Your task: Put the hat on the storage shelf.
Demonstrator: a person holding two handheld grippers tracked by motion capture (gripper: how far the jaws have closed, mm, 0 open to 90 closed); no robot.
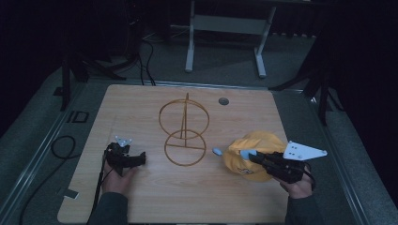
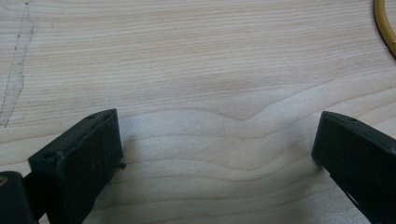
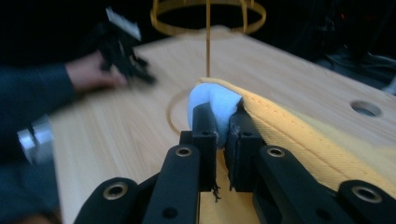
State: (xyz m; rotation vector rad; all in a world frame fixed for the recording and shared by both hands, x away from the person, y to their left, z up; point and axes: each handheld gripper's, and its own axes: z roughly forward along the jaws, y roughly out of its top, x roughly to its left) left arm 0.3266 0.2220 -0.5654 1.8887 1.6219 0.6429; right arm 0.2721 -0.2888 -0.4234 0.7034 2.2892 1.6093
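A: Forearms enter from the near edge of the table (image 1: pixel 141 201) in the high view, each hand holding one tool. We take the left gripper (image 1: pixel 133 160) first. How do its jaws stand?

B: Spread wide. In the left gripper view we see the two black jaws far apart, low over bare wood, with nothing between them. The left gripper (image 2: pixel 217 144) lies on the left part of the table, its jaws pointing toward the gold wire stand (image 1: pixel 184 130); an arc of the gold ring appears at the top right corner of that view.

A: And the right gripper (image 1: pixel 256 156)?

B: Pressed together on the yellow cap (image 1: pixel 251 157). In the right gripper view, we see the right gripper (image 3: pixel 223 135) pinching the light blue piece (image 3: pixel 215 103) at the cap's edge, with yellow fabric running off to the right of the jaws.

A: Location of the cap?

B: On the right part of the table, just right of the stand's lower ring, not touching it as far as we can tell. Its light blue brim tip points toward that ring.

A: Farther back?

B: The stand sits at table centre, with an upright post and an upper ring above the flat base ring. Beyond it we note a round hole (image 1: pixel 224 101) in the tabletop near the far edge, then a white frame (image 1: pixel 225 28) on the floor.
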